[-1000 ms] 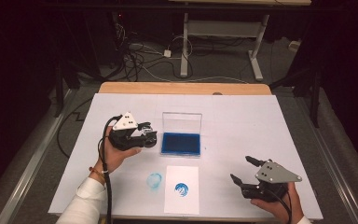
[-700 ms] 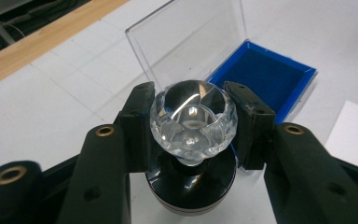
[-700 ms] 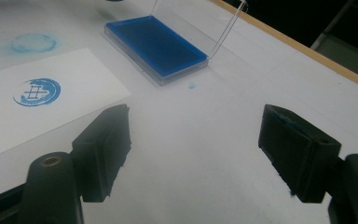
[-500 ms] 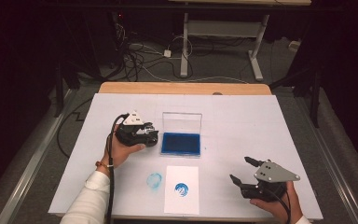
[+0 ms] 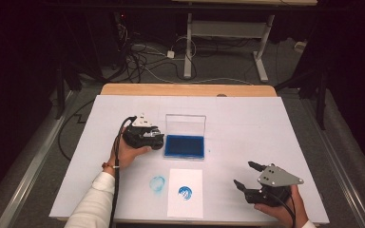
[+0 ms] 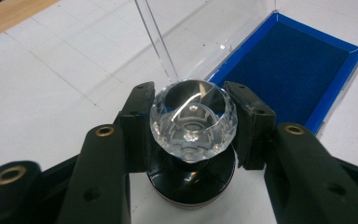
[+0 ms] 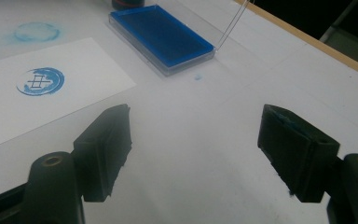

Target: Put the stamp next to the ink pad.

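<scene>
Left gripper (image 5: 148, 137) has dropped toward the desk (image 5: 247, 118) since a second ago and now sits just left of the ink pad (image 5: 185, 146), nearly touching its blue tray. Its fingers (image 6: 137, 126) are clenched on the stamp (image 6: 193, 122): pads press both sides of the faceted clear knob, black stamp base below, right beside the pad's corner. Pad's clear lid (image 5: 185, 125) stands open at the pad's far side. Near side of the pad: a smudged blue ring (image 5: 158, 184) on the desk, then the white paper (image 5: 185, 194) with a blue stamped mark (image 5: 186, 193). Right gripper (image 5: 247, 178) is unmoved, well to the right of the pad at the desk's near edge; fingers (image 7: 105, 149) apart, nothing between them, gap a touch narrower than before. Desk top is white with a wooden far edge; dark room beyond, cables (image 5: 142, 57) on the floor.
</scene>
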Demonstrator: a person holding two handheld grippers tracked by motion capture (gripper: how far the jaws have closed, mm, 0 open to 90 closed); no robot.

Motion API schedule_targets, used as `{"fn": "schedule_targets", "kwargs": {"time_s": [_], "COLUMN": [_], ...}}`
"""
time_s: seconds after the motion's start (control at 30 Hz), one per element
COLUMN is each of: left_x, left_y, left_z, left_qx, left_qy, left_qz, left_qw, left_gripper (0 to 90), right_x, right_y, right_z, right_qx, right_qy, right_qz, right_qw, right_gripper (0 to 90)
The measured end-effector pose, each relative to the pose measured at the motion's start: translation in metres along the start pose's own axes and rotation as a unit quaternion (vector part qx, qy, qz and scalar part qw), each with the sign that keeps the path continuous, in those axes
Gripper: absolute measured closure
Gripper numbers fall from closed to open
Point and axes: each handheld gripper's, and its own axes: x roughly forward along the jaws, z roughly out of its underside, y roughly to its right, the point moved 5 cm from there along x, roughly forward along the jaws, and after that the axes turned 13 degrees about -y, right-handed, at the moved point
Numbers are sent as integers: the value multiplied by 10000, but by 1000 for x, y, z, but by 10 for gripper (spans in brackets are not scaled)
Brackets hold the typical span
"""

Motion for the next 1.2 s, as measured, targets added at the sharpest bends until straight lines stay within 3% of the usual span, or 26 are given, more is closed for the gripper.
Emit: {"fn": "schedule_targets", "kwargs": {"time_s": [0.43, 0.57, 0.83, 1.03, 1.2], "left_x": [1, -2, -14, -24, -27], "left_y": [0, 1, 5, 10, 13], "left_z": [2, 1, -5, -10, -12], "left_qx": [-88, -89, -16, 4, -61], "left_qy": [-2, 106, 280, 615, 682], "left_qz": [26, 26, -304, -439, -574], "left_qw": [10000, 9999, 9991, 9971, 9960], "left_gripper": [513, 501, 411, 357, 225], "right_x": [1, 1, 0, -1, -1], "right_y": [-2, -2, -2, -2, -3], "right_z": [0, 0, 0, 0, 0], "right_qx": [-60, -80, -93, -137, -149], "right_qy": [-45, -49, -32, -35, -34], "right_qz": [-28, -17, -14, 24, 11], "right_qw": [10000, 10000, 10000, 9999, 9999], "right_gripper": [258, 257, 258, 258, 255]}}
